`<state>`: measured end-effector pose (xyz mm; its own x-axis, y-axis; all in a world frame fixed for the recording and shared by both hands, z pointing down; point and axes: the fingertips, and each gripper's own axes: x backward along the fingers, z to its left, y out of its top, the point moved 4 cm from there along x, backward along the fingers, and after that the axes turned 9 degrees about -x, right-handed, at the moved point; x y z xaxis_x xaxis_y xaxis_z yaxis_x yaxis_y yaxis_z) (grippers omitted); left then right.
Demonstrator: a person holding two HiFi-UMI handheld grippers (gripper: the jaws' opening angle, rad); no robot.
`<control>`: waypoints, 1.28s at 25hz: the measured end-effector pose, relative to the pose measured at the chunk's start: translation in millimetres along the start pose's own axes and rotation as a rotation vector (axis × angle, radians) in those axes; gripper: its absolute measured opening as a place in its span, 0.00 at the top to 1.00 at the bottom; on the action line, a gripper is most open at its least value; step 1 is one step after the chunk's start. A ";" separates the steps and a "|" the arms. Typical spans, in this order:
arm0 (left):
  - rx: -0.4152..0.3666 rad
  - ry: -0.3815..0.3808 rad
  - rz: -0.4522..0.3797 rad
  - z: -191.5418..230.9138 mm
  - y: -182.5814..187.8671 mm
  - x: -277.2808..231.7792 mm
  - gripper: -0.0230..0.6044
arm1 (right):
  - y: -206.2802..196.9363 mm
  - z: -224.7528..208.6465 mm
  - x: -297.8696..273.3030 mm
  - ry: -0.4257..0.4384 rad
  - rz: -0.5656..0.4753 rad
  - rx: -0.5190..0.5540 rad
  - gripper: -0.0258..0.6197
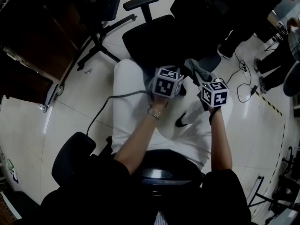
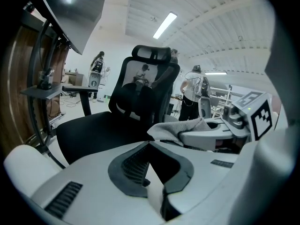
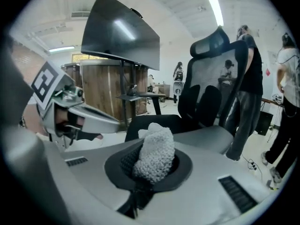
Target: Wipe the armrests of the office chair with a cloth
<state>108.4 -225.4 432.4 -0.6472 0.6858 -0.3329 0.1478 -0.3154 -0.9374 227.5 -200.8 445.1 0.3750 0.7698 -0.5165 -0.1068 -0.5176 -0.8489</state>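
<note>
Right claw (image 3: 151,168) pinches cloth (image 3: 155,149); left claw (image 2: 152,170) parted, empty. Judged: keep pinch firm, drag cloth flat along armrest (image 1: 140,2)

Head view looks steeply down; both gripper views (low, close) face the shared office chair (image 1: 159,39).

We see both grippers at the frame's centre, above our white trousers (image 1: 129,102). The left gripper (image 1: 168,82) has a cable (image 1: 105,106) trailing toward the lower left. The right gripper (image 1: 213,92) is just beside it, with a grey cloth (image 1: 196,69) bunched at its front. The black office chair (image 1: 154,39) fills the upper centre, one armrest (image 1: 140,2) at the top.
</note>
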 end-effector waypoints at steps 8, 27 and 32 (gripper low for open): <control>-0.010 0.008 -0.004 -0.9 2.7 4.6 0.97 | 2.0 13.6 18.8 0.153 -0.018 -0.031 0.92; -0.025 -0.001 0.005 -6.2 2.3 4.0 0.97 | -1.5 -151.7 5.4 -0.575 -0.084 -0.409 0.92; -0.020 -0.002 0.005 -6.7 2.7 3.4 0.97 | -32.9 -117.6 8.9 -0.463 -0.022 -0.504 0.92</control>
<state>111.5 -219.6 428.0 -0.6479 0.6830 -0.3373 0.1661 -0.3054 -0.9376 342.7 -220.9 481.6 -0.0723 0.8043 -0.5899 0.3798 -0.5247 -0.7619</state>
